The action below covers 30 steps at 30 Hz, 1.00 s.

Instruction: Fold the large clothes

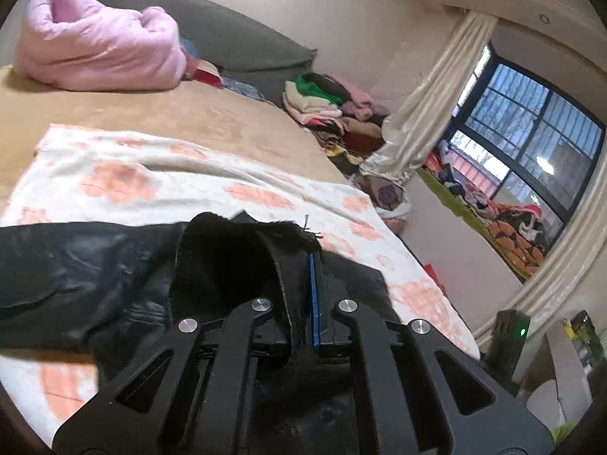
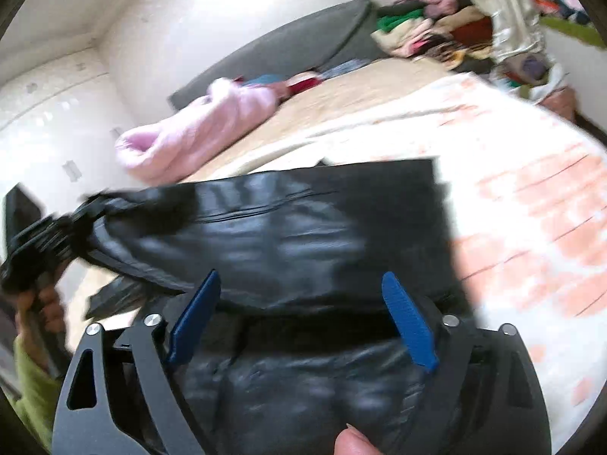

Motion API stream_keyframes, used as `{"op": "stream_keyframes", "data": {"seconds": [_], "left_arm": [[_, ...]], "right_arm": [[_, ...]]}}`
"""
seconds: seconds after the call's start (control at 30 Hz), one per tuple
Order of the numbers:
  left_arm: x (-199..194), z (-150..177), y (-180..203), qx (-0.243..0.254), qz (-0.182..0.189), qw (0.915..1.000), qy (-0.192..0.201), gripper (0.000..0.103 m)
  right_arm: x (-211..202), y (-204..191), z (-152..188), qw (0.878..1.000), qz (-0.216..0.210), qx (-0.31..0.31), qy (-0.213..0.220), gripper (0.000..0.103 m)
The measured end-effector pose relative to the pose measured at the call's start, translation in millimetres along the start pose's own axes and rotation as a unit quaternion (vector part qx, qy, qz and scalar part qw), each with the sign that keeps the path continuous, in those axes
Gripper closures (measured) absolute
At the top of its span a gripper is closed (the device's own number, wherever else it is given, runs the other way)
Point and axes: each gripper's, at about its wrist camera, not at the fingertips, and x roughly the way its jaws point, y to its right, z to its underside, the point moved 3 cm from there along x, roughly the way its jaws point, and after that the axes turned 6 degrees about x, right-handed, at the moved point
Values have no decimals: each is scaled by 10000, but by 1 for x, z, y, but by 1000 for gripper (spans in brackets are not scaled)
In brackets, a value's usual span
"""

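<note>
Two grippers, one black garment

Clenched tight, the left gripper [image 1: 303,295] pinches a frayed black edge of the black garment [image 1: 87,265] between its fingers, one blue pad [image 1: 314,303] showing beside the fabric. The right gripper [image 2: 303,318] is spread wide, its blue fingers [image 2: 197,314] apart over the garment [image 2: 303,220], grasping nothing. The garment lies on a white blanket with orange flowers [image 1: 170,174] on the bed; in the right wrist view its long axis runs left to right, from the left gripper [image 2: 34,246] to a straight edge at the right. Its surface is glossy, leather-like and creased. A puffy pink quilt [image 1: 98,45] sits far off.
</note>
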Motion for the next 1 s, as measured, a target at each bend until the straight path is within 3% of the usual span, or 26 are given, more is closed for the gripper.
{"op": "stream_keyframes", "data": {"seconds": [0.1, 0.17, 0.27, 0.57, 0.7, 0.77, 1.0], "left_arm": [[10, 11, -20, -100, -301, 9993, -194, 103], [22, 25, -32, -167, -478, 9978, -434, 103], [35, 39, -45, -430, -489, 9953, -714, 103], [32, 51, -60, -311, -892, 9922, -815, 103], [43, 62, -72, -621, -890, 9879, -1106, 102], [49, 68, -78, -761, -897, 9854, -1229, 101], [65, 84, -94, -945, -1119, 9755, -1641, 97]], "right_arm": [[8, 12, -23, 9994, 332, 80, 105, 30], [20, 19, -37, 9978, 648, 54, 113, 47], [38, 26, -51, 9957, 931, -17, 26, 59], [117, 51, -71, 9903, 1211, 21, -687, 62], [144, 78, -63, 9824, 1555, 229, -1011, 66], [150, 88, -59, 9798, 1721, 219, -999, 72], [157, 99, -54, 9776, 1879, 78, -941, 72]]}}
